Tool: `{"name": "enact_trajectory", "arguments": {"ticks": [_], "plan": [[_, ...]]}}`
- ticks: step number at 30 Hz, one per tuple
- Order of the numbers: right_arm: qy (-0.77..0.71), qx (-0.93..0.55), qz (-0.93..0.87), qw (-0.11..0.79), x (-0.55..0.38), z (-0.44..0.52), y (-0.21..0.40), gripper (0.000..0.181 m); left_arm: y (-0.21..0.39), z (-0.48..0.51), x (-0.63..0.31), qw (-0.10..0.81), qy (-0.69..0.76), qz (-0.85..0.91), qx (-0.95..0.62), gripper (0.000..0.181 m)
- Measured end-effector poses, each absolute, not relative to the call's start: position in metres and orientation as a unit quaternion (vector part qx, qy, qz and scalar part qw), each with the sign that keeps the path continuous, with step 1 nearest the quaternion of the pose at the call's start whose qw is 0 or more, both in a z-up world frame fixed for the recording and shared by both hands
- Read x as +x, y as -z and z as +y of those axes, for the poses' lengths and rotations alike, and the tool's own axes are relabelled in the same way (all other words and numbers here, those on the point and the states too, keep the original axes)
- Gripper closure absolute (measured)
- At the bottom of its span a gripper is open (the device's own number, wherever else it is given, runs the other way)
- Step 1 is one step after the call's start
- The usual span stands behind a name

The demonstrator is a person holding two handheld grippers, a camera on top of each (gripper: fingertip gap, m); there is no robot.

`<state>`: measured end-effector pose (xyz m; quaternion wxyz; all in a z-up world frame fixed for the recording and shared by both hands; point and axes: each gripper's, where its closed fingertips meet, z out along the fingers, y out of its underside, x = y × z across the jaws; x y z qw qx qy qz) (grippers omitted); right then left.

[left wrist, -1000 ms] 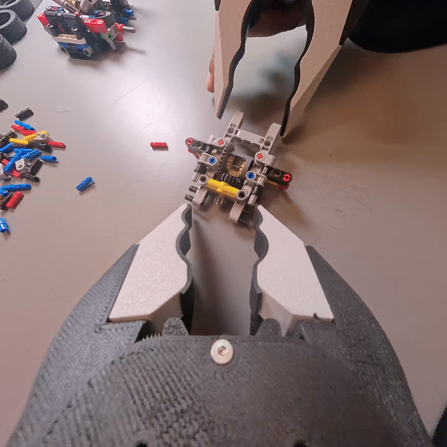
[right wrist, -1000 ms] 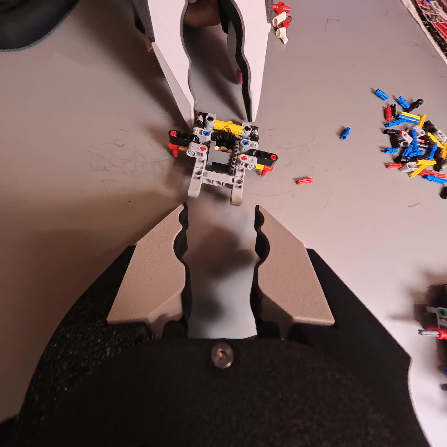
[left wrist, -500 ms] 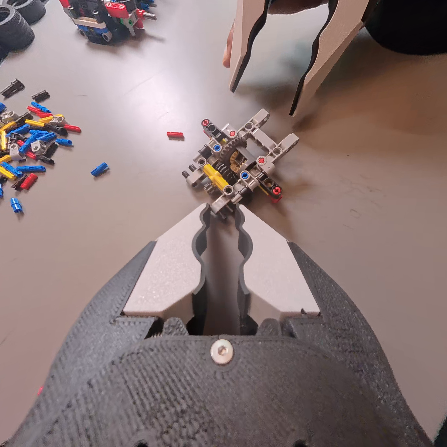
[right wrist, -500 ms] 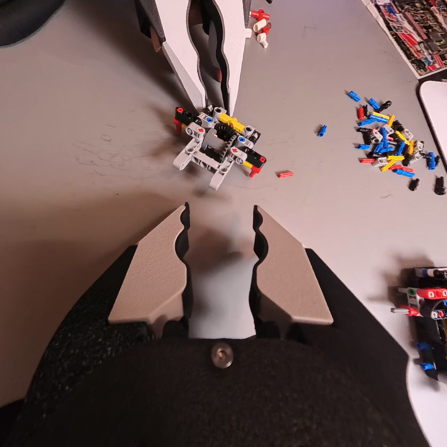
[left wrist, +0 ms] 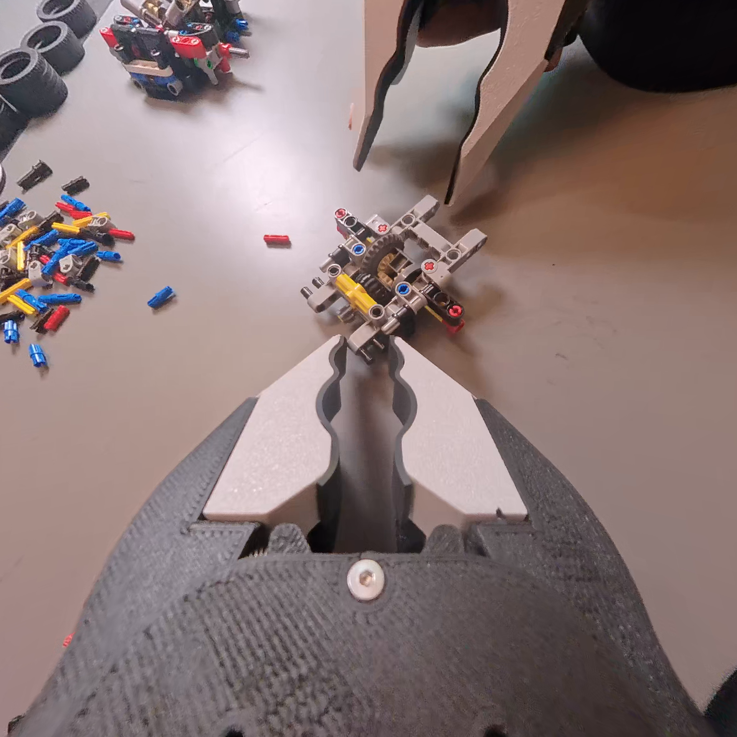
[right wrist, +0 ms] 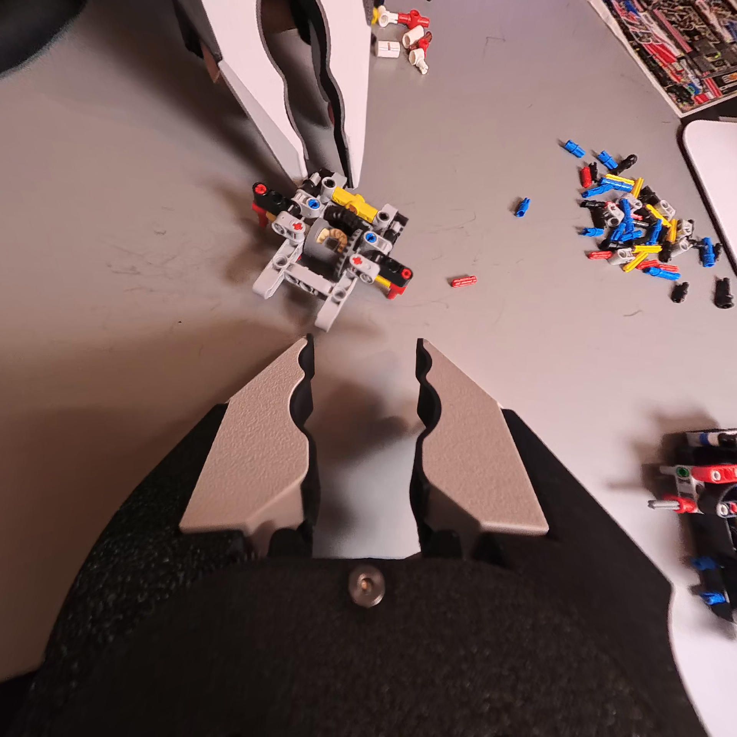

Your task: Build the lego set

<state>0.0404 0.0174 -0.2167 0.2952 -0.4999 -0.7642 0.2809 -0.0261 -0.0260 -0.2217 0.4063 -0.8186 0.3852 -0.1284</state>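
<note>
A: Left wrist view. What is lying around the left gripper (left wrist: 367,343)?

B: The gear assembly (left wrist: 393,279) is resting on the table (left wrist: 598,399), turned diagonally, its two grey frame arms pointing up and to the right. The gripper's tips are closing narrowly around a black pin at its near corner; whether they are pinching it, I cannot tell. To the left, a pile of loose pins (left wrist: 52,255), a single red pin (left wrist: 276,239), a blue pin (left wrist: 161,297), black tyres (left wrist: 32,71) and a larger sub-build (left wrist: 179,44) are lying well apart. The right gripper (left wrist: 402,183) is hanging beyond the assembly, jaws spread, one tip just beside a frame arm.

A: Right wrist view. What is appearing here only?

B: The right gripper (right wrist: 363,345) is standing released, nothing between its fingers, with the assembly (right wrist: 331,239) just ahead, frame arms pointing toward the camera. Only this view is showing the printed instruction sheet (right wrist: 686,44), a white and red cluster of parts (right wrist: 406,34) and a white tray edge (right wrist: 714,175). The left gripper (right wrist: 329,175) is coming down onto the assembly's far corner.
</note>
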Motion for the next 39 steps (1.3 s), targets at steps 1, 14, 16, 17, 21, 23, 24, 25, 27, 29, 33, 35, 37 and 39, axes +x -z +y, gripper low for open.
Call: {"name": "enact_trajectory", "arguments": {"ticks": [1,14,16,17,21,23,24,25,27,29,33,35,37,39], "plan": [[-0.282,-0.501,-0.764,0.294,0.04,0.017,0.217,0.131,0.222,-0.027,-0.024,0.405,0.128,0.389,-0.818,0.163],[-0.302,-0.516,-0.74,0.308,0.05,0.034,0.204,0.132,0.225,-0.024,-0.027,0.384,0.084,0.359,-0.846,0.163],[-0.306,-0.521,-0.732,0.316,0.049,0.039,0.201,0.132,0.224,-0.02,-0.032,0.386,0.07,0.342,-0.854,0.163],[-0.309,-0.524,-0.727,0.319,0.048,0.04,0.2,0.133,0.224,-0.018,-0.034,0.386,0.064,0.333,-0.858,0.163],[-0.325,-0.529,-0.711,0.33,0.045,0.043,0.194,0.134,0.224,-0.016,-0.036,0.386,0.056,0.317,-0.864,0.163],[-0.328,-0.53,-0.706,0.336,0.044,0.044,0.193,0.135,0.223,-0.018,-0.033,0.388,0.058,0.323,-0.861,0.163],[-0.329,-0.53,-0.704,0.34,0.043,0.044,0.192,0.135,0.223,-0.018,-0.032,0.388,0.061,0.326,-0.86,0.16],[-0.332,-0.53,-0.701,0.343,0.042,0.044,0.191,0.135,0.222,-0.019,-0.031,0.389,0.066,0.327,-0.859,0.153],[-0.34,-0.531,-0.689,0.358,0.039,0.048,0.185,0.135,0.216,-0.02,-0.029,0.4,0.082,0.325,-0.853,0.143],[-0.353,-0.535,-0.661,0.39,0.033,0.057,0.17,0.135,0.2,-0.017,-0.028,0.436,0.109,0.312,-0.837,0.136],[-0.372,-0.539,-0.578,0.487,0.014,0.09,0.118,0.136,0.146,0.003,-0.051,0.573,0.129,0.208,-0.782,0.124],[-0.37,-0.533,-0.545,0.53,0.001,0.107,0.088,0.136,0.125,0.009,-0.073,0.634,0.127,0.141,-0.75,0.116],[-0.366,-0.524,-0.514,0.572,-0.016,0.125,0.055,0.139,0.114,0.012,-0.096,0.669,0.105,0.091,-0.73,0.11],[-0.364,-0.513,-0.481,0.611,-0.038,0.146,0.02,0.143,0.109,0.012,-0.114,0.689,0.078,0.066,-0.718,0.112]]}}
